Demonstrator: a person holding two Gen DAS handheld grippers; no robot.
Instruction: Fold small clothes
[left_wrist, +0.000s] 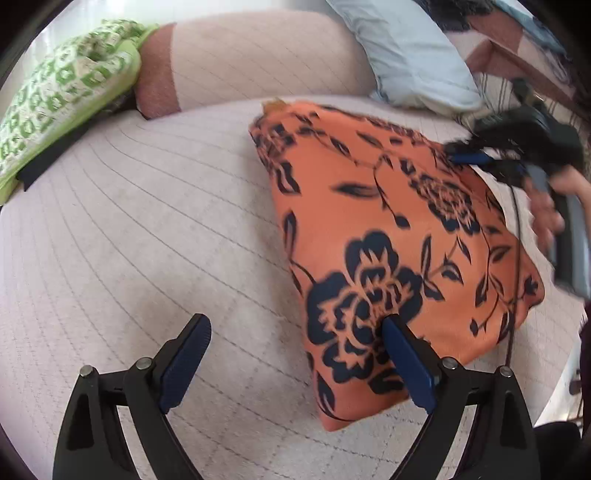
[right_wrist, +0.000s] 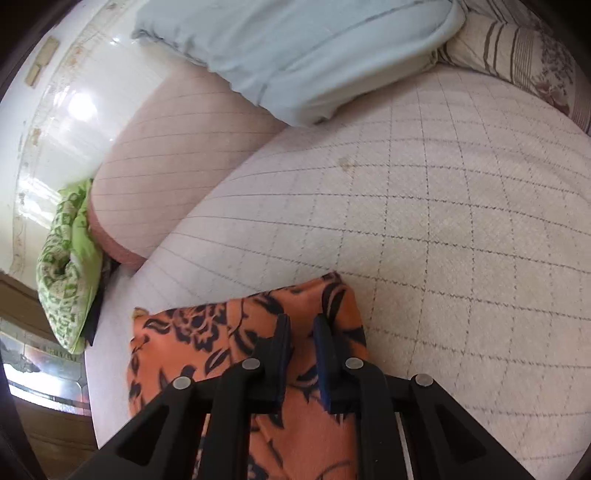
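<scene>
An orange garment with a dark floral print (left_wrist: 399, 236) lies folded on the quilted bed cover (left_wrist: 147, 221). My left gripper (left_wrist: 295, 325) is open and empty, its right finger over the garment's near left edge. My right gripper (left_wrist: 469, 157) shows at the garment's far right edge. In the right wrist view the right gripper (right_wrist: 301, 321) has its jaws nearly closed on a raised fold of the orange garment (right_wrist: 314, 424), held a little above the bed cover (right_wrist: 443, 221).
A green patterned cloth (left_wrist: 62, 92) lies at the far left against a pink bolster (left_wrist: 258, 55). A light blue pillow (left_wrist: 413, 55) lies at the back. A striped pillow (right_wrist: 517, 48) is at the far right.
</scene>
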